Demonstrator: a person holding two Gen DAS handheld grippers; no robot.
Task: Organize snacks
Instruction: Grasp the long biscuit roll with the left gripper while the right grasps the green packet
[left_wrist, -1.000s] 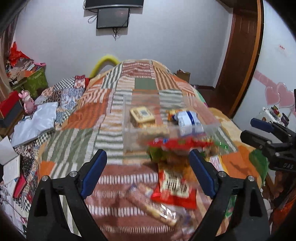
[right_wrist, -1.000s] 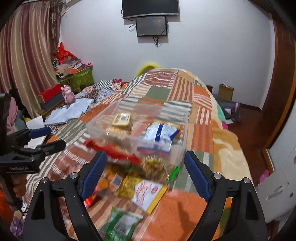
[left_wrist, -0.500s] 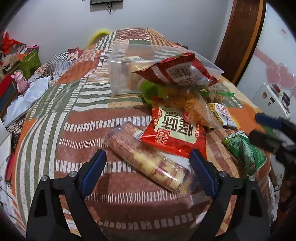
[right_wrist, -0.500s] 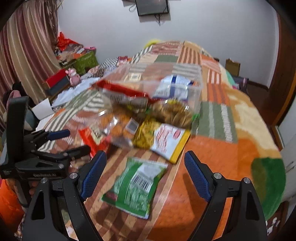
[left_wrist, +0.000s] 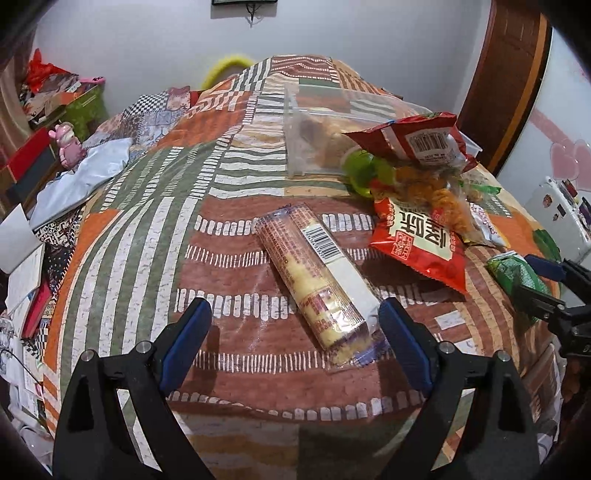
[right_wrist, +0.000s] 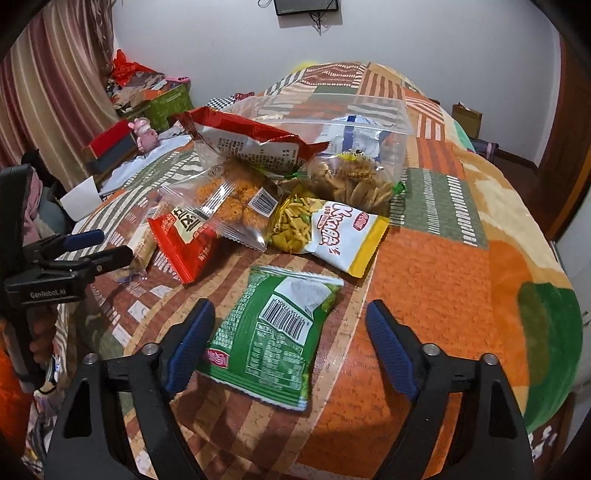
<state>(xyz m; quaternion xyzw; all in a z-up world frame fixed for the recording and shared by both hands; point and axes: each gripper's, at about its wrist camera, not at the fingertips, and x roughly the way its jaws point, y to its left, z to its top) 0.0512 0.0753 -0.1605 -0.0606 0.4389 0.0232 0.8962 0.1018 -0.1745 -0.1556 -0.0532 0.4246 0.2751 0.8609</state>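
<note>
Snack packs lie on a patchwork bedspread. In the left wrist view my left gripper (left_wrist: 293, 339) is open and empty, low over the near end of a long cracker roll (left_wrist: 316, 280). Beyond lie a red packet (left_wrist: 421, 236), a clear bag of fried snacks (left_wrist: 432, 188), another red bag (left_wrist: 413, 138) and a clear plastic box (left_wrist: 314, 147). In the right wrist view my right gripper (right_wrist: 290, 339) is open, straddling a green packet (right_wrist: 273, 332). A white-and-yellow chip bag (right_wrist: 332, 232) and a clear snack bag (right_wrist: 236, 206) lie past it.
The bed's near edge drops off just below both grippers. Boxes and clutter (left_wrist: 55, 110) stand on the floor at the left, a wooden door (left_wrist: 502, 81) at the right. The other gripper (right_wrist: 70, 258) shows at the left of the right wrist view.
Both grippers have dropped from high above the bed towards the near snacks. The left closed in on the cracker roll, the right on the green packet. Both stayed open.
</note>
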